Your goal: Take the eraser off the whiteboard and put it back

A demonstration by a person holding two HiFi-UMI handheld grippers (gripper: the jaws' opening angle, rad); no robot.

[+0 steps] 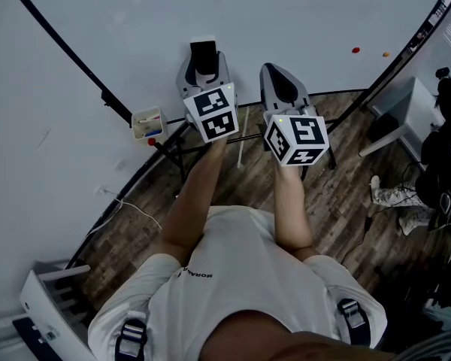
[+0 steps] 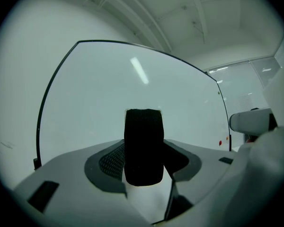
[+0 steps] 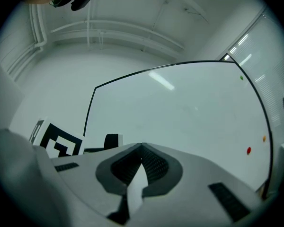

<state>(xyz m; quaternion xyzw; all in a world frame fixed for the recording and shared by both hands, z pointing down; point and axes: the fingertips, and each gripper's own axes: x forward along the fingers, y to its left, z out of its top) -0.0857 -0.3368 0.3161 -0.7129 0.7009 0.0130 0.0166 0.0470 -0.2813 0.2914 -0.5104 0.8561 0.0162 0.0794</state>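
I am in an office-like room: big whiteboard (image 1: 286,13), wood-plank floor (image 1: 346,194), bare ceiling pipes (image 3: 109,32).

Head view steeply down, whiteboard (image 1: 286,21) ahead, both gripper views roughly level along own jaws, close to it, all sharing its red magnet (image 3: 248,150).

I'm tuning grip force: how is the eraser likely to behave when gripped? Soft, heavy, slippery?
Probably light: the eraser is a small block, held by its sides alone. Its black face looks like woven felt, so it is likely slightly squashy and unlikely to slip against the textured fingers.
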